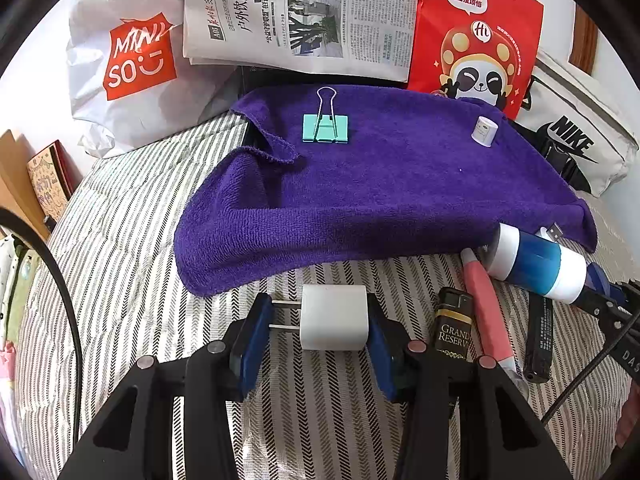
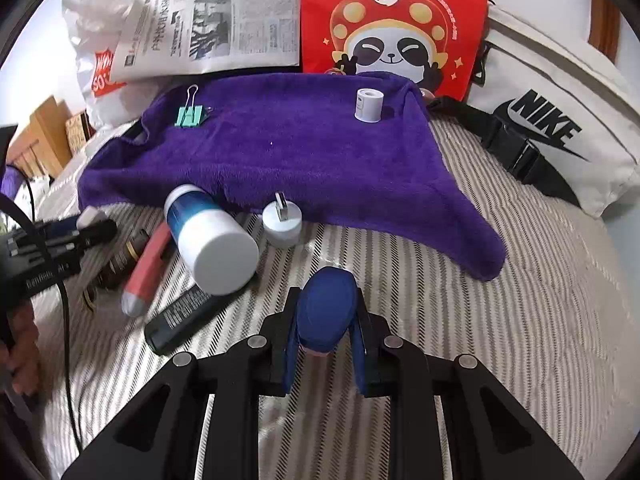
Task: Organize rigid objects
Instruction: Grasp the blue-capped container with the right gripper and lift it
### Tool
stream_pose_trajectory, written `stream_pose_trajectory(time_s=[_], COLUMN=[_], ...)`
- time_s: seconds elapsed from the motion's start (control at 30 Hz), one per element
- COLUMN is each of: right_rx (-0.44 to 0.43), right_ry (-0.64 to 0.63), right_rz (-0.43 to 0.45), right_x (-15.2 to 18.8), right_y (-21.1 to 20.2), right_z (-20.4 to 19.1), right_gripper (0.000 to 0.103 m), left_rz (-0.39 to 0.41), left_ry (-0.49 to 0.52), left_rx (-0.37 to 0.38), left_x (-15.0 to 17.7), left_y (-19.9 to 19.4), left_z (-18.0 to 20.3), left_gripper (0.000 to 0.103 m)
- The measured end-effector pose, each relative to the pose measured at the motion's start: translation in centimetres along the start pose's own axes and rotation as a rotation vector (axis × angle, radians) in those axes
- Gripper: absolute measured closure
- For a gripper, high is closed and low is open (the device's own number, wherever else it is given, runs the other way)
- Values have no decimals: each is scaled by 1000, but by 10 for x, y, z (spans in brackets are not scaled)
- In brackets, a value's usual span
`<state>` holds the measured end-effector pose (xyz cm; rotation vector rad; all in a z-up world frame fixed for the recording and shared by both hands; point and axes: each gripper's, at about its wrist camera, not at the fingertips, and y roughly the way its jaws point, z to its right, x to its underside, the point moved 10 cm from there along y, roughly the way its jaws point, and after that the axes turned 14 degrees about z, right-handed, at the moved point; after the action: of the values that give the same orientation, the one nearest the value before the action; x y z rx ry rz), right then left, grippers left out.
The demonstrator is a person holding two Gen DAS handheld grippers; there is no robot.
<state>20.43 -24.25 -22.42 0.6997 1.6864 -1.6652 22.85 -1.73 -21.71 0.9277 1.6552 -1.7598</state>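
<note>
My left gripper [image 1: 318,322] is shut on a white plug charger [image 1: 334,316]; its two prongs point at the left pad, just above the striped bedding. In the right wrist view my right gripper [image 2: 327,308] is shut on a dark blue oval object [image 2: 328,312] with a pinkish underside. A purple towel [image 1: 400,184] lies ahead, with a teal binder clip [image 1: 326,128] and a small white roll [image 1: 485,131] on it. Beside the towel's near edge lie a blue-and-white bottle [image 2: 210,236], a pink pen [image 2: 146,268], a black lighter [image 1: 454,324], a black stick [image 2: 180,316] and a round white adapter [image 2: 282,224].
Behind the towel stand a newspaper [image 1: 300,12], a red panda bag [image 1: 476,36] and a white Miniso bag [image 1: 132,64]. A white Nike bag [image 2: 552,128] with a black strap lies at the right. Books [image 1: 48,184] sit at the left edge. A black cable [image 2: 66,320] crosses the bedding.
</note>
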Motion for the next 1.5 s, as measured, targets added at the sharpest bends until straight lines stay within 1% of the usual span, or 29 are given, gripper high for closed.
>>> stream_pose_trajectory(time_s=[0.13,0.2,0.53,0.67,0.77,0.93,1.3,1.5], right_rx=[18,14,-18,-5,3,1,1,-2], right_ry=[22,28,69,53,44,47,47,51], right_rz=[45,49,54,54,54,54,52,53], right_x=[-1,-1,-2,-2,-2,-1,-1,-1], right_y=[0,1,2,3,2,2,2,2], right_z=[2,3,5,5,5,5,5,5], right_gripper=[81,81,79,79,80,79,79,79], left_rz=[0,1,2,4,3,2,2,6], left_ry=[-1,0,-4,-19,-13,-5,-7,-9], left_rx=[0,-1,1,10,6,10,8,3], left_x=[0,0,0,0,0,0,0,0], left_y=[0,1,0,1,2,2,3,2], left_z=[0,1,0,1,1,3,3,2], left_gripper=[60,60,60,60,60,56,56,58])
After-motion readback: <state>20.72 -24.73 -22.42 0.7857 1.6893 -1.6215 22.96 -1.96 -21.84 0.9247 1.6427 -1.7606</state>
